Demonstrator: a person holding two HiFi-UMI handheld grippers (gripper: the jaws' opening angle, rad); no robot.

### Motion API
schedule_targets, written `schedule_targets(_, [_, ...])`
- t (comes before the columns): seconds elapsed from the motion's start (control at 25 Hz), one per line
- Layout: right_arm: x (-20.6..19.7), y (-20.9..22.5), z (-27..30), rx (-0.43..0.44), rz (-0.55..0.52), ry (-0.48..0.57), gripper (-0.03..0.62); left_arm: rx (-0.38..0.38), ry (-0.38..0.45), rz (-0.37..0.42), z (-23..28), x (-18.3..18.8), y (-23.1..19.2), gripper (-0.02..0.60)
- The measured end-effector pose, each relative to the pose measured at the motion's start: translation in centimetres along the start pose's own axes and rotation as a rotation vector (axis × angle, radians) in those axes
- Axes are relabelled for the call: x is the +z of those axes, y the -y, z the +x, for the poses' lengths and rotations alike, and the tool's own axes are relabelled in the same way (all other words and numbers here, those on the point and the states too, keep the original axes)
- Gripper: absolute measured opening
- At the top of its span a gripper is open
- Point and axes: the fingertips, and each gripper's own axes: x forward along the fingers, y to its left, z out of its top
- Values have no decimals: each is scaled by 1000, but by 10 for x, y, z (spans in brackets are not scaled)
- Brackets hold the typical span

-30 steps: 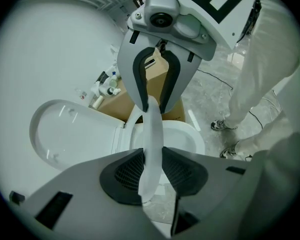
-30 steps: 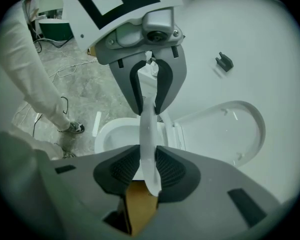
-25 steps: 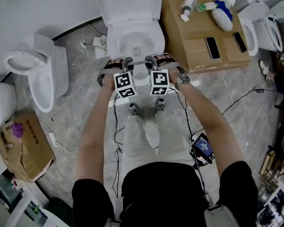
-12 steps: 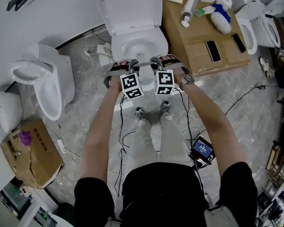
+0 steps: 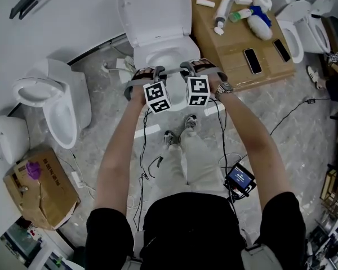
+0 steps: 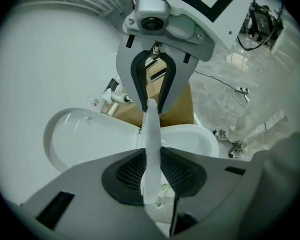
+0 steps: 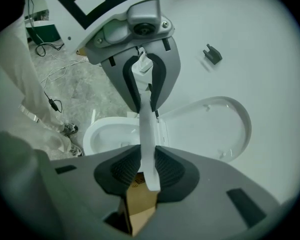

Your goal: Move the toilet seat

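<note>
A white toilet [image 5: 168, 55] stands against the wall with its lid [image 5: 155, 7] raised. The toilet seat shows edge-on as a narrow white strip [image 6: 151, 134] [image 7: 146, 134] that runs from one gripper's jaws to the other's. My left gripper [image 5: 152, 76] [image 6: 151, 176] is shut on it, dark pads pressing both faces. My right gripper [image 5: 199, 72] [image 7: 148, 171] clamps the same strip beside it, above the bowl's front. In the head view the hands and marker cubes hide most of the seat.
A second toilet [image 5: 53, 97] stands at the left, another one [image 5: 304, 24] at the far right. A cardboard table [image 5: 236, 44] with bottles and phones adjoins the toilet on the right. A cardboard box [image 5: 39, 181], cables and a small device [image 5: 240, 177] lie on the floor.
Both grippers have risen and shifted toward the raised lid, still clamped on the seat. The person's feet have shuffled on the floor.
</note>
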Motion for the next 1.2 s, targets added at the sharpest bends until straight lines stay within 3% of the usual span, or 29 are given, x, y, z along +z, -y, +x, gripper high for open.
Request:
schedule_targets(0.32, [2,20,-4,9,-18,38,97,-22,-20,-5,-2,1,-17,100])
schedule_targets(1.2, [7,95,-7,61,-9,115,91,7,-52,-54,-5,0,-96,94])
